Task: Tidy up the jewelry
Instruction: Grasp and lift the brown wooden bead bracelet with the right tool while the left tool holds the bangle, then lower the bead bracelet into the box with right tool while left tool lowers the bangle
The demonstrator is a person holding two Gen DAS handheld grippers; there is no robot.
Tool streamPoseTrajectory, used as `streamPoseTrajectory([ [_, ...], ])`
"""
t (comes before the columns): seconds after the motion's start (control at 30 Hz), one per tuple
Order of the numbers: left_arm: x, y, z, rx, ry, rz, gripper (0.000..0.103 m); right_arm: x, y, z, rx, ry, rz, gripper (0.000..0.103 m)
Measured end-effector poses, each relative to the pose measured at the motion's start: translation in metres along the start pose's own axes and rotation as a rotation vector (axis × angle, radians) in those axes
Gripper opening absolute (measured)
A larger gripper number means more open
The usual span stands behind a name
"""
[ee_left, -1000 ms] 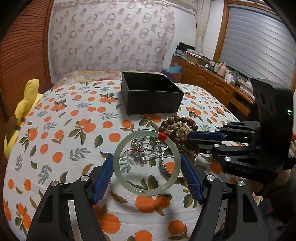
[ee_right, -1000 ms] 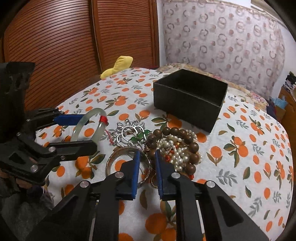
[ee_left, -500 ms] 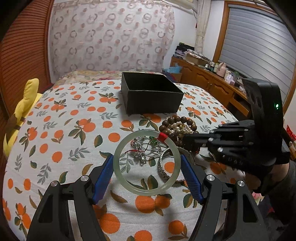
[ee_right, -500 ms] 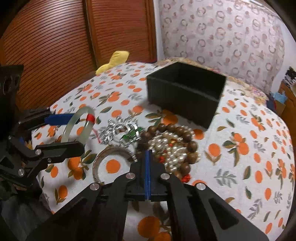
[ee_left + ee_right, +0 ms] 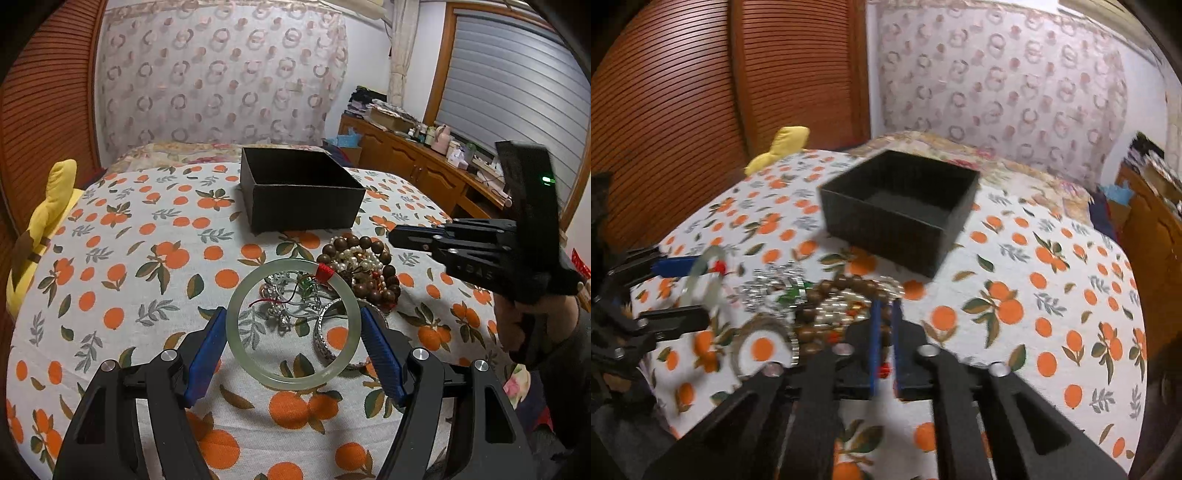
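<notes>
- My left gripper [image 5: 293, 325] pinches the pale green bangle [image 5: 236, 328] across its width, one blue pad on each outer edge, the ring raised above the orange-print tablecloth [image 5: 122, 280].
- Through the ring, at 12 o'clock, the silver ornament [image 5: 284, 295] lies beside a metal bangle [image 5: 325, 338] and the wooden-and-pearl bead pile [image 5: 364, 264].
- My right gripper [image 5: 885, 321] floats over the beads with its fingers nearly pressed together, a thin gap showing; I cannot tell whether anything is caught.
- The open black box [image 5: 899, 206] sits at 12 o'clock beyond the pile, its rim unobstructed.
- Bare cloth spreads toward 3 o'clock in the right view.
</notes>
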State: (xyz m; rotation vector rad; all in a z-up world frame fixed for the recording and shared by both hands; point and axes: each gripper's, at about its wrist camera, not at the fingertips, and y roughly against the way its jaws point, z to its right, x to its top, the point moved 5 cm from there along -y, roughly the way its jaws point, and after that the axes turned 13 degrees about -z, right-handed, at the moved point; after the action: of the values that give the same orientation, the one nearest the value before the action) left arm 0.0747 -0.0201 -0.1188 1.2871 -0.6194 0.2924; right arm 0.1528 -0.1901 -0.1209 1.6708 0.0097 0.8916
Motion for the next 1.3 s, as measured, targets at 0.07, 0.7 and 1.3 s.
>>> streamPoseTrajectory([
  [0.07,-0.001,0.0,0.001,-0.002,0.0,-0.002,0.069,0.0,-0.007,0.007,0.041,-0.034,-0.014,0.026],
  [0.7,0.001,-0.001,0.0,-0.001,-0.003,0.0,0.069,0.006,-0.012,0.011,0.143,-0.104,-0.024,0.014],
  [1.3,0.042,-0.001,-0.009,0.024,-0.028,0.038,0.069,0.054,0.061,-0.009,0.055,0.022,0.155,0.013],
])
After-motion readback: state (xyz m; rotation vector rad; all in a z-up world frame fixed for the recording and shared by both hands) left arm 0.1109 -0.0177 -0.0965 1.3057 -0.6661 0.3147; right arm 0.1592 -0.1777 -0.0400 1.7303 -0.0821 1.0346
